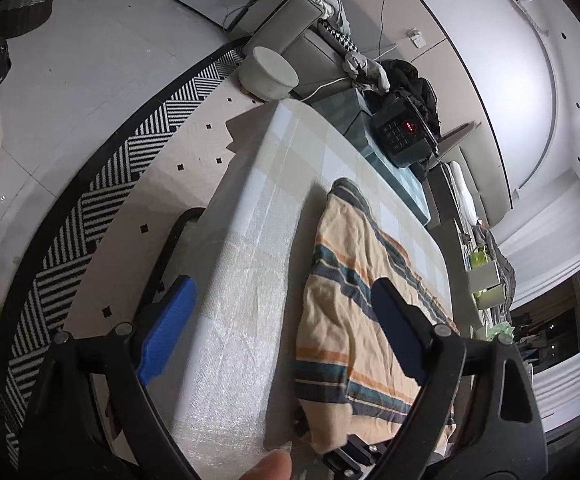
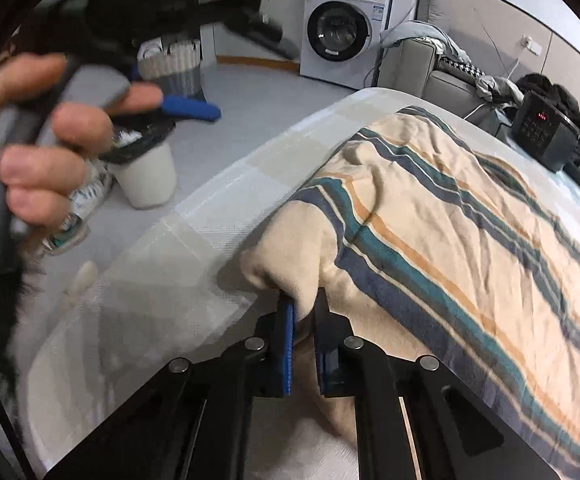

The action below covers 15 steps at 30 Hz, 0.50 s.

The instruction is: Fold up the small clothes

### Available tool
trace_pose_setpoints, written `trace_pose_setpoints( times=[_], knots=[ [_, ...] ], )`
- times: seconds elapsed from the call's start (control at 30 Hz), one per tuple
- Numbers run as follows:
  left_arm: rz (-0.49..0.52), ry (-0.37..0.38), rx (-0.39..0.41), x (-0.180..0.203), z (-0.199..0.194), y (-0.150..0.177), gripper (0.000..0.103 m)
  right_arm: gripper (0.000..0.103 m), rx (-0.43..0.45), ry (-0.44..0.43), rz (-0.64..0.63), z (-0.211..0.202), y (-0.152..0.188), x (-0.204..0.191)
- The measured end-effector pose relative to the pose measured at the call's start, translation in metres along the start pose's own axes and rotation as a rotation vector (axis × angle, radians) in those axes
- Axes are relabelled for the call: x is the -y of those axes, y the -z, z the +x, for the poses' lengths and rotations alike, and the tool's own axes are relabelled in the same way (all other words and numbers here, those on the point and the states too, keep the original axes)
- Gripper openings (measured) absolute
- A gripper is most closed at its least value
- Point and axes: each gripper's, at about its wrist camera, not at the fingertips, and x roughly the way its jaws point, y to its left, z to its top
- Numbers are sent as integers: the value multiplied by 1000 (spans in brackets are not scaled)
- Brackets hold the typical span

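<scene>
Now we have the right gripper (image 2: 303,316) clamped on the near corner of the striped garment (image 2: 449,216) lying on the checked tablecloth (image 2: 194,216) — anchoring it, we judge — while our left gripper (image 1: 286,320) hangs wide apart over its other edge, holding nothing.

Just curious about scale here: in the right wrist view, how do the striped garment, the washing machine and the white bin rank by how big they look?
1. striped garment, but nearest the camera
2. washing machine
3. white bin, not far behind
</scene>
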Motion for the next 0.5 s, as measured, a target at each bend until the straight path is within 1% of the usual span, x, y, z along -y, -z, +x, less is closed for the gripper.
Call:
trace_pose_setpoints(
  times=[0.1, 0.17, 0.23, 0.3, 0.43, 0.5],
  knots=[
    [-2, 3, -25, 7, 7, 9, 87, 7, 31, -42, 10, -19, 9, 0],
    [0, 19, -70, 12, 13, 20, 87, 7, 48, -88, 40, -35, 15, 5],
    [-5, 86, -143, 18, 25, 33, 87, 7, 73, -119, 62, -49, 19, 10],
    [-18, 151, -201, 24, 36, 41, 87, 7, 81, -132, 75, -55, 21, 12],
    [-42, 247, -340, 37, 65, 57, 87, 7, 108, -145, 94, -62, 20, 23],
    [-50, 269, -393, 41, 80, 62, 86, 7, 118, -157, 100, -64, 16, 30]
  ],
)
